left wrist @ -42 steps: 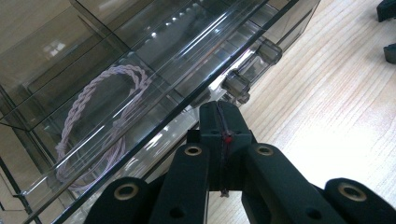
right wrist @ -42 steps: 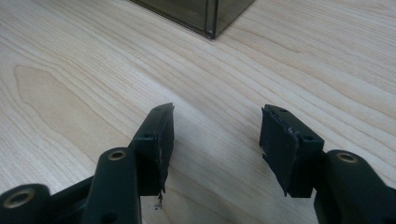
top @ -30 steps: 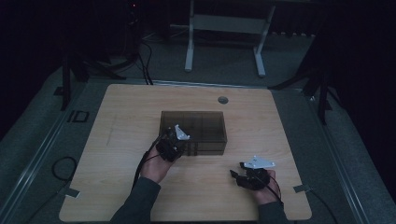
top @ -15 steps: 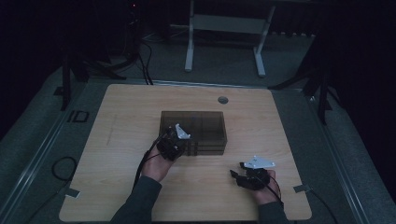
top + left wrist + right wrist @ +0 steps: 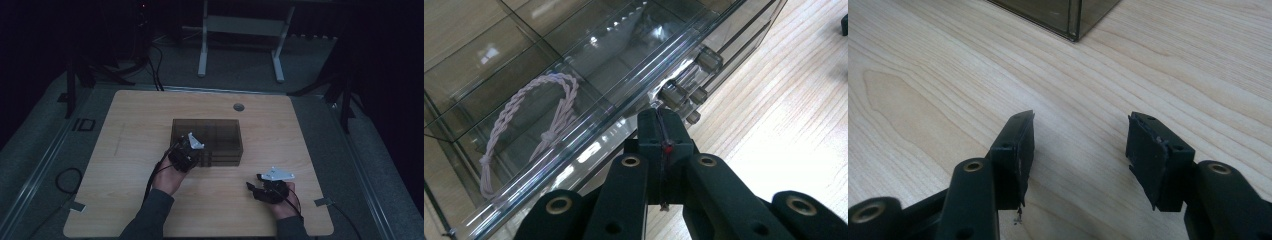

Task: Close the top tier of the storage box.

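Left claw (image 5: 659, 131) is squeezed shut, right by the little knobs (image 5: 676, 93) on the see-through drawer box (image 5: 207, 140). Right claw (image 5: 1079, 150) sits open over the worktop (image 5: 135, 130), holding nothing. A purple twisted cord (image 5: 526, 125) lies inside. I think the drawer is not pulled out yet.

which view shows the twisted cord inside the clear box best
The left gripper view: the pale twisted cord lies looped in a compartment of the clear box, close up. In the high view the box is dark and the cord can't be made out.
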### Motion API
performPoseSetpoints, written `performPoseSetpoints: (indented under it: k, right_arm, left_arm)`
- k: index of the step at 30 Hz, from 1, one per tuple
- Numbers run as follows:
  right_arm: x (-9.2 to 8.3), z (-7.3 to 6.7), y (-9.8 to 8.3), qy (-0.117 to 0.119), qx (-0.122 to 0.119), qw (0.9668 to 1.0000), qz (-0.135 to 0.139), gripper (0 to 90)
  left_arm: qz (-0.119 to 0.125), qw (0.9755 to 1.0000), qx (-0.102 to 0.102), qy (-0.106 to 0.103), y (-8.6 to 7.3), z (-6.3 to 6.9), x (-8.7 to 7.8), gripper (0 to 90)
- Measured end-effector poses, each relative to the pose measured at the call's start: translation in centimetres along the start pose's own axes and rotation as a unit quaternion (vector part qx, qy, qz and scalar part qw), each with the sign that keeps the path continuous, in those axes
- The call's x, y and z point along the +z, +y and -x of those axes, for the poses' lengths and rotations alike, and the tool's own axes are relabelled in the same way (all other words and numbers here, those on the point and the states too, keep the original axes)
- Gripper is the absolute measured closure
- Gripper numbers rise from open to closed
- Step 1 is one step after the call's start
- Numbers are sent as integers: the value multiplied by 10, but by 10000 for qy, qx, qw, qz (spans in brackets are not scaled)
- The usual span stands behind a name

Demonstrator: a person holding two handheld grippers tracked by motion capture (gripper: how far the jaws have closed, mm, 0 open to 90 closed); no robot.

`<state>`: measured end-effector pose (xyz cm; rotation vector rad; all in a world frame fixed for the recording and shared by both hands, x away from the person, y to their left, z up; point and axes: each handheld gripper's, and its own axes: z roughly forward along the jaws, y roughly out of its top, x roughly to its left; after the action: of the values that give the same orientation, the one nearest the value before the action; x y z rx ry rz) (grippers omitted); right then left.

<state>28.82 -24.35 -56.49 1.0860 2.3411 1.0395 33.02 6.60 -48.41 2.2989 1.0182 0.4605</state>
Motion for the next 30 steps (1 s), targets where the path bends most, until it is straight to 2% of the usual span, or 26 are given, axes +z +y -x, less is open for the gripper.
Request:
performPoseSetpoints:
  k: [10, 20, 28, 30]
  right_arm:
    - [0, 0, 0, -2, -8, 10000, 5, 448]
    - [0, 0, 0, -5, -9, 10000, 14, 448]
    - [0, 0, 0, -2, 13, 10000, 1, 448]
    - [0, 0, 0, -5, 11, 10000, 7, 448]
  left_arm:
    - [64, 9999, -94, 66, -10, -7, -11, 897]
    - [280, 9991, -230, 196, -27, -14, -34, 884]
    - [406, 9976, -457, 331, -47, -24, -47, 882]
    - [438, 9962, -626, 420, -59, -32, -51, 882]
